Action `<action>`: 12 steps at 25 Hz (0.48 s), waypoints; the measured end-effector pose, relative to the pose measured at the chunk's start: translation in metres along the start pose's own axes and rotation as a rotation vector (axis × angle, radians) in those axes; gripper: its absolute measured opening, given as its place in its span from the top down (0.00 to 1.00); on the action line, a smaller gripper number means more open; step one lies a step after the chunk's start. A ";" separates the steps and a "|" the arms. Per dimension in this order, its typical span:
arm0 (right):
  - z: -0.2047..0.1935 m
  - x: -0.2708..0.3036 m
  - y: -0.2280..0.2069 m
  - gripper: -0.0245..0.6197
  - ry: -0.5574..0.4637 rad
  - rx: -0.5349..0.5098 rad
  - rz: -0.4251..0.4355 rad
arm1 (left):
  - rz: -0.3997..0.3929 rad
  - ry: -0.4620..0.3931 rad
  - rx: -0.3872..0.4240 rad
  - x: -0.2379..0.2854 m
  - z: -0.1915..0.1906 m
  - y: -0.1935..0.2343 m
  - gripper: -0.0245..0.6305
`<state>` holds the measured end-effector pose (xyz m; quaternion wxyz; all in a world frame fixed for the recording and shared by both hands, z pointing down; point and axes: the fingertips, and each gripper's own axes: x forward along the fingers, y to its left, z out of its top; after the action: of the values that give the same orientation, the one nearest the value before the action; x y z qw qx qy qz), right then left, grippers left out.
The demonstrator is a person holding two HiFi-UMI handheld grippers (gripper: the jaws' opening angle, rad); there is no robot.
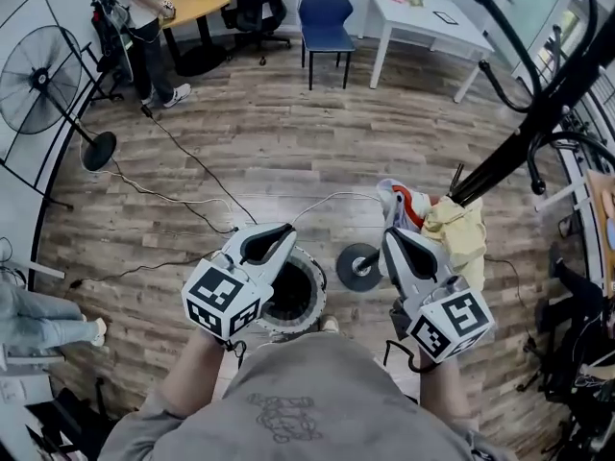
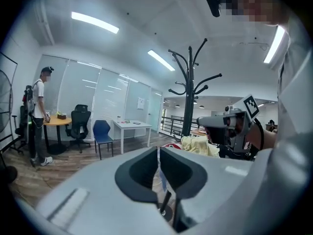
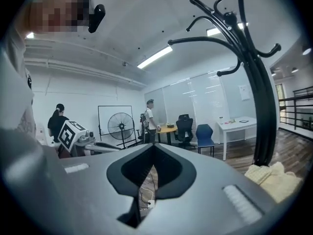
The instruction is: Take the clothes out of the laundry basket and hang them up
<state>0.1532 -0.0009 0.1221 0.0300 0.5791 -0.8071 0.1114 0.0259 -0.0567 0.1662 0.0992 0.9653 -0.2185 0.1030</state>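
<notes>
- left hand-held gripper: jaws clenched, nothing between them. It hangs over the laundry basket and points roughly level.
- right hand-held gripper: also clenched and empty, sitting between the basket and the coat rack.
- clothes: a yellow garment and a red-and-white garment hang on the rack by its pole, just beside the right gripper.
- the basket interior reads dark and the left gripper covers part of the opening, so I can't tell if anything is left inside.
- my read: this is between hangs, and the next move is a reach into the basket.
- open the jaws before going down, not once they're in the fabric.
- tip the nose down first. Pointing level is no use for a basket that opens at the top.
- pinch at a collar or shoulder seam, not mid-panel, so the piece hangs flat. The second gripper can spread it.
- lift straight up until the hem clears the rim. The basket looks light and may come along if the cloth snags.
- aim for a bare upper hook, since the spot by the pole is already taken.
- mind the rack base, which sits right next to the basket.
</notes>
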 end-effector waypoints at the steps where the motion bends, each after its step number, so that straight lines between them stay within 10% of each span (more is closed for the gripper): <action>1: -0.004 0.004 0.007 0.92 0.012 -0.009 0.023 | 0.012 0.003 -0.002 -0.006 -0.002 0.003 0.94; 12: -0.015 0.032 0.061 0.92 0.070 -0.122 0.182 | 0.110 -0.030 -0.021 -0.049 -0.003 0.029 0.96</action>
<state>0.0840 -0.0091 0.1335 0.0830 0.4962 -0.8601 0.0846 -0.0307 -0.0623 0.1615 0.1003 0.9522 -0.2737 0.0917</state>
